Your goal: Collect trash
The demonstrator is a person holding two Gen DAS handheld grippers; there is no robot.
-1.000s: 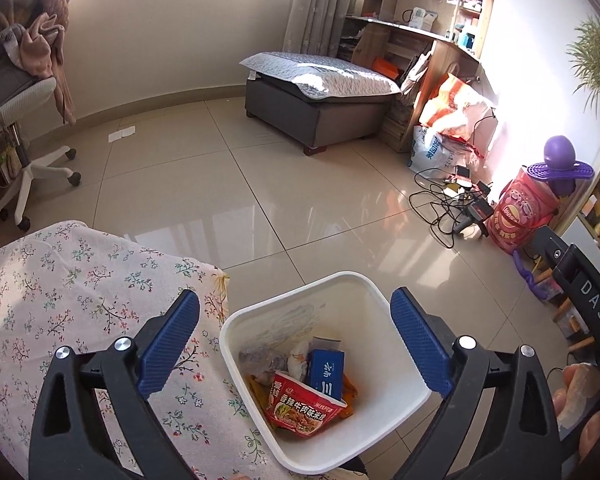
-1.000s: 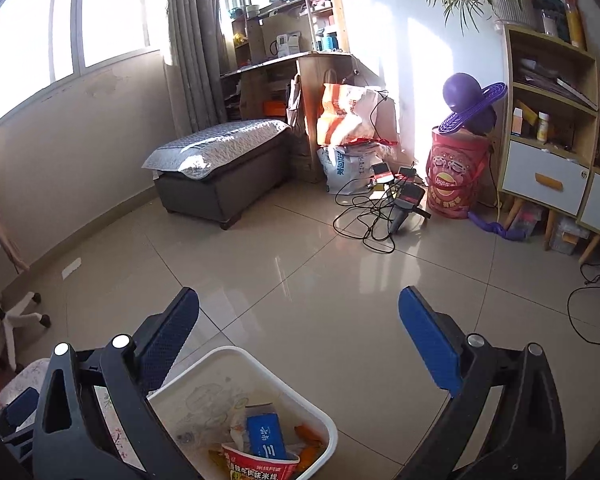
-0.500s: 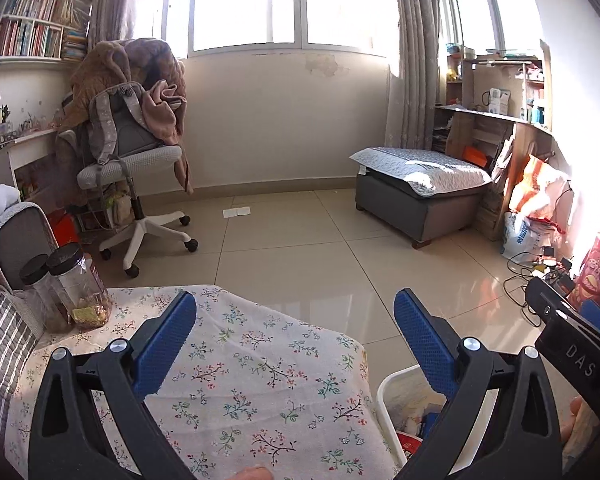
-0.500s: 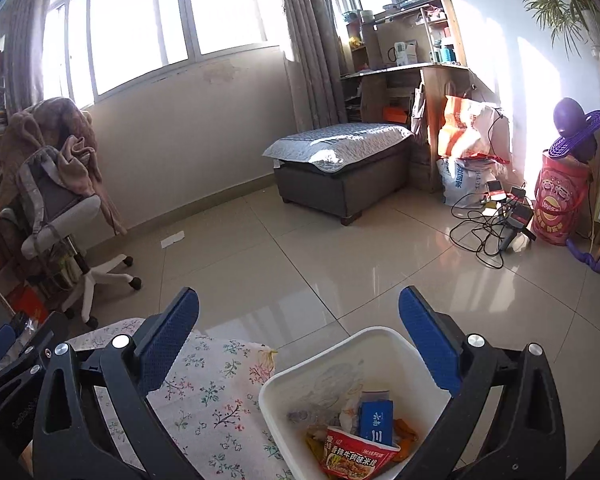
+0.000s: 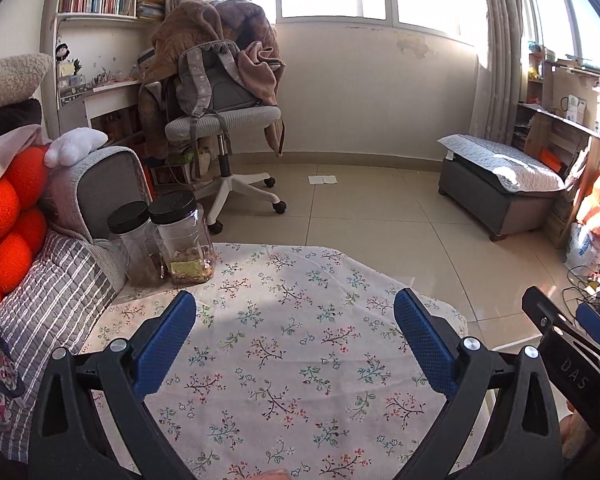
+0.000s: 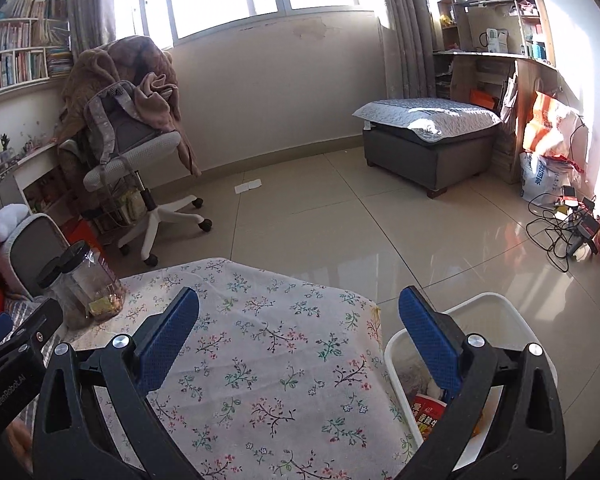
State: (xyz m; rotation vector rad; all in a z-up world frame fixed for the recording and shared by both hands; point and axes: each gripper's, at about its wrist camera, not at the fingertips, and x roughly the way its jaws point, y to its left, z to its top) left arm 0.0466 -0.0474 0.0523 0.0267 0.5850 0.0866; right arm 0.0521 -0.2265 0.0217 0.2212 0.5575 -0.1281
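White bin (image 6: 512,320), right view only

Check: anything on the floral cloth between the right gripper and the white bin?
Nothing visible. The right gripper hangs open over bare floral cloth; the white bin sits just past the cloth's right edge.

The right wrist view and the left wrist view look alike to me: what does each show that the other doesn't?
Only the right wrist view shows the white trash bin holding a red noodle cup. Only the left shows the orange cushion and striped sofa cover. Both share the floral tablecloth, two black-lidded jars, the draped office chair, the paper scrap on the floor and open fingers.
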